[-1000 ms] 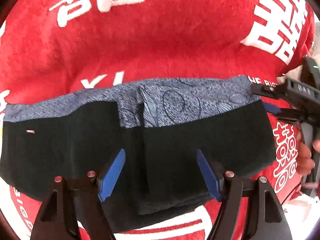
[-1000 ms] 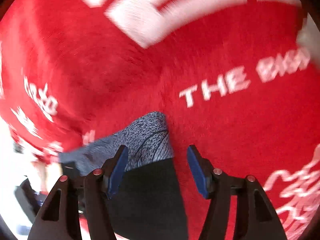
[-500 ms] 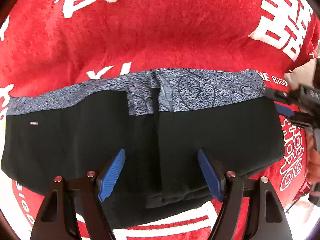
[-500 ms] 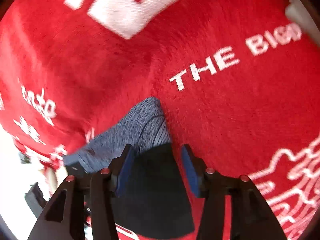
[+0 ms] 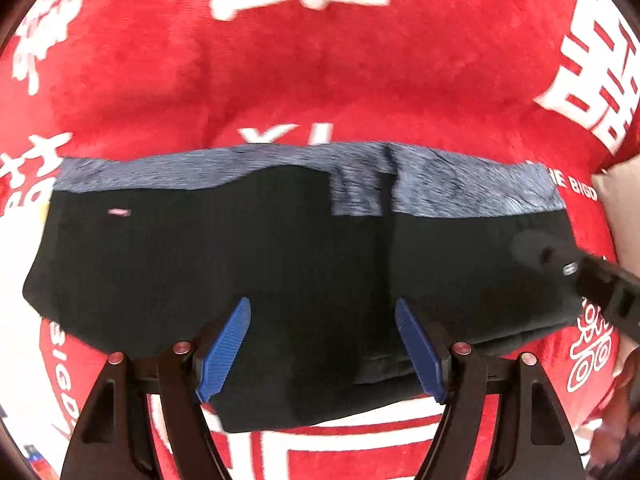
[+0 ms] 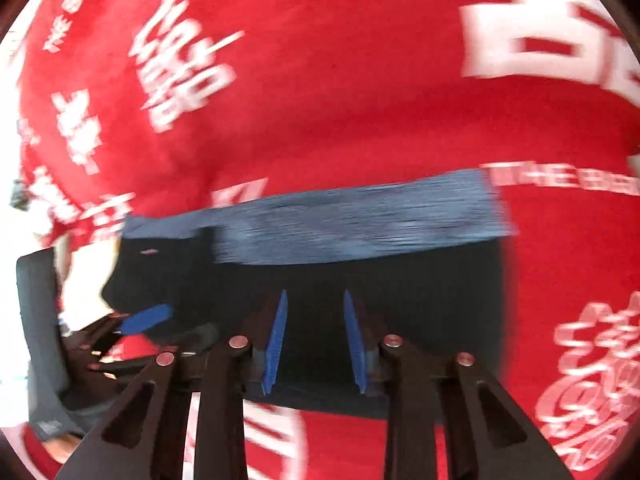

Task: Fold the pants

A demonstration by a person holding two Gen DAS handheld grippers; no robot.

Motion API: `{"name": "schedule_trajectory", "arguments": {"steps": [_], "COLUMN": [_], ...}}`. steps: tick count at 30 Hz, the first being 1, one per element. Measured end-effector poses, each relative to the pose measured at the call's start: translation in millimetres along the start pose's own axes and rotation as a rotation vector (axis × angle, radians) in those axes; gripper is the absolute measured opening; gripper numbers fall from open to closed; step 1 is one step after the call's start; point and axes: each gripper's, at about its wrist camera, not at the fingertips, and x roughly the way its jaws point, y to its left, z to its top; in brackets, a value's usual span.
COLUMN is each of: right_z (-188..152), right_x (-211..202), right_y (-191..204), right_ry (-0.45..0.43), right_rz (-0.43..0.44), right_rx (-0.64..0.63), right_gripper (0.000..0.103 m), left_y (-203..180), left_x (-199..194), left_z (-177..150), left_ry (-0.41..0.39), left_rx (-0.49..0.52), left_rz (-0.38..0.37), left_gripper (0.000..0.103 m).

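The pants [image 5: 280, 256] lie folded into a wide black band with a grey-blue patterned waistband along the far edge, flat on a red blanket. My left gripper [image 5: 324, 346] is open and empty, just above the near middle of the pants. My right gripper [image 6: 314, 338] has its jaws narrowed but apart, with nothing between them, over the near edge of the pants [image 6: 360, 280]. The right gripper's body shows at the right of the left wrist view [image 5: 600, 284]. The left gripper shows at the left of the right wrist view [image 6: 148, 318].
A red plush blanket [image 5: 320, 72] with white characters and letters covers the whole surface. A pale object [image 5: 618, 200] sits at its right edge. White floor or surface shows at the left edge of the right wrist view [image 6: 24, 320]. That view is motion-blurred.
My right gripper has swung away from the pants' right corner to the near edge, narrowing its jaws. The left wrist view has shifted left; the pants look unchanged.
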Motion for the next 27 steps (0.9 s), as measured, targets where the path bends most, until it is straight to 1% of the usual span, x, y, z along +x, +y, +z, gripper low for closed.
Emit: {"name": "schedule_trajectory", "arguments": {"steps": [3,4,5,6,8,10,15,18,27], "right_z": [0.2,-0.4,-4.5,-9.3,-18.7,-25.3,-25.4,-27.7,-34.8], "right_x": [27.3,37.4,51.6,55.7,54.4,50.2,45.3,43.7,40.9], "right_y": [14.8,15.8,15.8,15.8,23.8,28.4,28.5,34.0,50.1], "right_ry": [0.046,0.074,0.125,0.143,0.123,0.13,0.142,0.145,0.152], "right_rz": [0.027,0.033,0.039,0.031,-0.005,-0.026,-0.036,-0.062,-0.132], "right_rx": [-0.001,0.009,0.021,0.02,-0.041,-0.084,-0.089,-0.107,-0.135], "right_gripper": [0.032,0.032,0.032,0.032,0.032,0.032,0.032,0.032,0.032], "left_y": [17.3,23.4,27.6,32.0,39.1,43.8,46.3,47.7,64.8], "left_x": [-2.8,-2.8,-1.9,-1.1,2.2,6.1,10.0,10.4,7.5], "left_z": [-5.0,-6.1,-7.0,-8.0,-9.0,-10.2,-12.7,-13.7,-18.0], "left_ry": [-0.001,0.001,0.003,0.006,0.012,0.022,0.031,0.037,0.046], "left_rx": [-0.031,-0.036,-0.04,-0.044,-0.054,-0.064,-0.07,-0.066,-0.098], "left_rz": [0.025,0.031,0.037,0.042,0.044,0.042,0.043,0.043,0.027], "left_gripper": [0.076,0.076,0.076,0.076,0.076,0.076,0.076,0.076,0.076]}}
